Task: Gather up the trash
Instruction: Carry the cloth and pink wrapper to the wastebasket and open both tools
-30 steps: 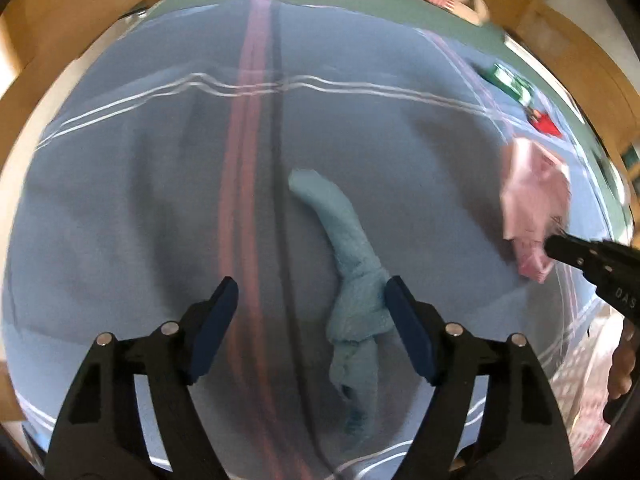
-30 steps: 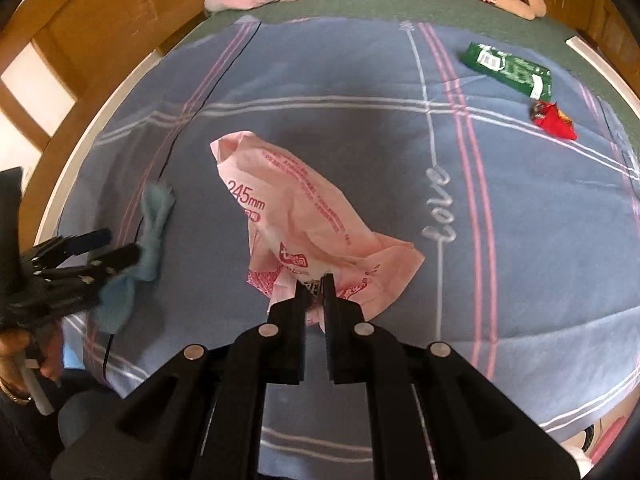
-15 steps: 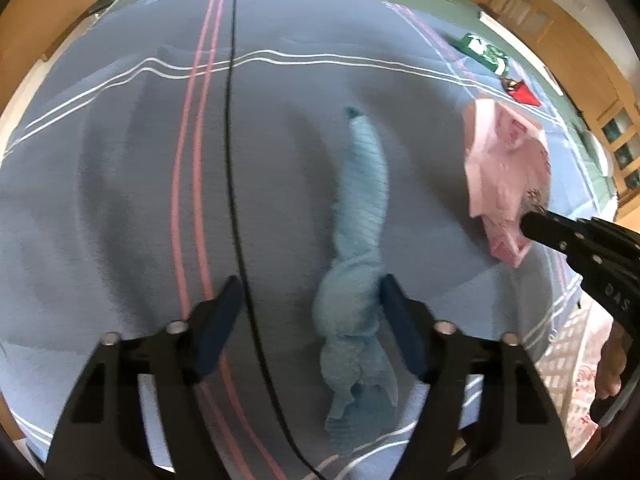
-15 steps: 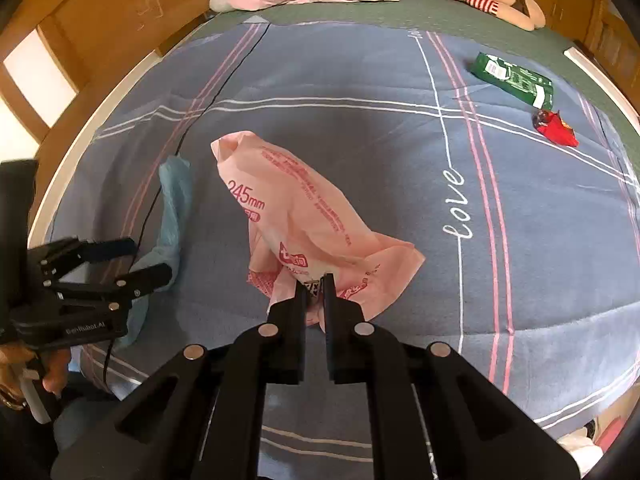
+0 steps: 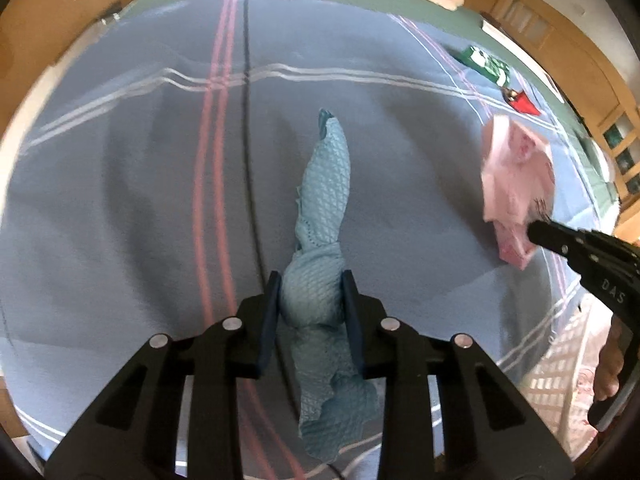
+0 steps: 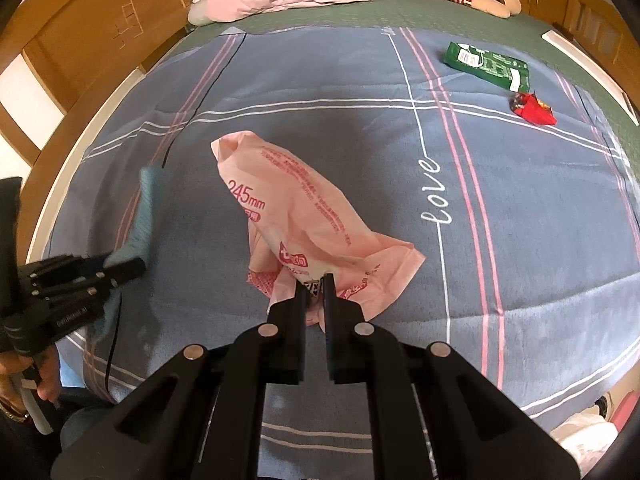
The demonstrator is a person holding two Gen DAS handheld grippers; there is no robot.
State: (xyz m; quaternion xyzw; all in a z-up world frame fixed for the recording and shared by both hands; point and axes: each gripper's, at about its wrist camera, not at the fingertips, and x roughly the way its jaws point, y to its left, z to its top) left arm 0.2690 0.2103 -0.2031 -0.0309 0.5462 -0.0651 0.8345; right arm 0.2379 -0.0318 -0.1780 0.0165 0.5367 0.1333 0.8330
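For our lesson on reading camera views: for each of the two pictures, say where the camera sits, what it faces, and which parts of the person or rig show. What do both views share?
Left wrist: on the left gripper, facing down its fingers, clamped on the teal cloth; the right gripper shows alongside.
Right wrist: on the right gripper, shut on the pink bag; the left gripper and a hand show.
Shared: cloth, bag, green packet, red wrapper, blue blanket.

Soft daylight lit both fisheye views evenly, soft shadows pooled on the bedspread (image 5: 120, 200), and edges bowed and blurred toward dark rims.
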